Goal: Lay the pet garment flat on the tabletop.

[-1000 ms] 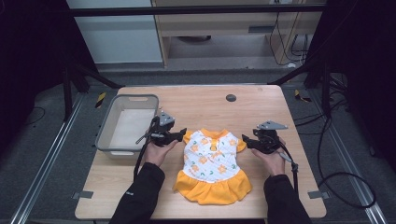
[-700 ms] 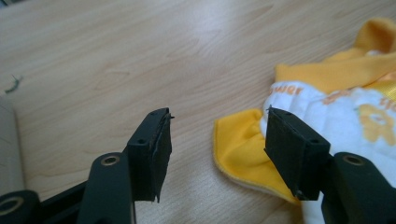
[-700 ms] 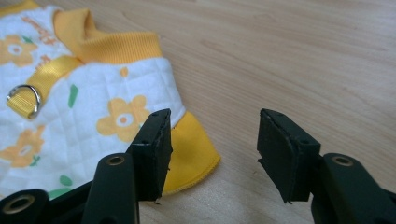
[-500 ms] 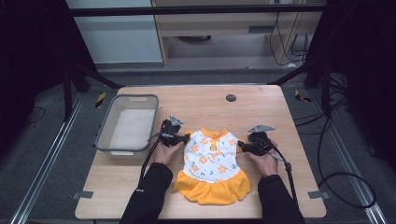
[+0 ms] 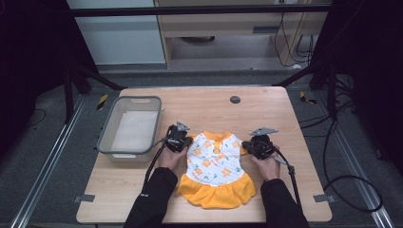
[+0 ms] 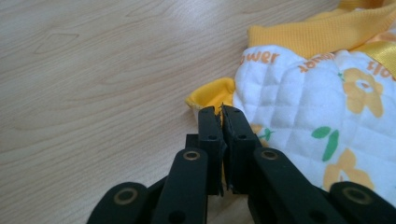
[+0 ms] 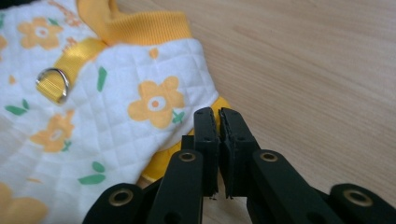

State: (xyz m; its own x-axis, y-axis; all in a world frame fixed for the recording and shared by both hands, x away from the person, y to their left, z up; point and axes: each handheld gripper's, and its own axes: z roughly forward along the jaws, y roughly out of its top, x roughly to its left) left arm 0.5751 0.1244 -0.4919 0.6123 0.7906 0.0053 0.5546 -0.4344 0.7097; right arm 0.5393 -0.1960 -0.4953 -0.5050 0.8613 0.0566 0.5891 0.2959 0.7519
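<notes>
A small white quilted dress [image 5: 216,166] with orange flowers, an orange collar and an orange skirt lies flat on the wooden table [image 5: 266,109]. My left gripper [image 5: 183,141] is at the dress's left sleeve. In the left gripper view, my left gripper [image 6: 222,111] has its jaws pressed together on the orange sleeve trim of the dress [image 6: 317,93]. My right gripper [image 5: 248,145] is at the right sleeve. In the right gripper view, my right gripper [image 7: 218,112] is shut on the orange sleeve edge of the dress [image 7: 116,121]. A metal ring [image 7: 52,81] hangs on an orange strap.
A grey plastic tub [image 5: 107,142] stands on the table to the left of the left gripper. A small black disc [image 5: 235,99] sits near the table's far edge. Bare wood lies beyond the dress and to its right. Cables trail from both grippers along the person's forearms.
Both grippers have moved inward from the sides to the dress's sleeves. The dress still lies in the same place.
</notes>
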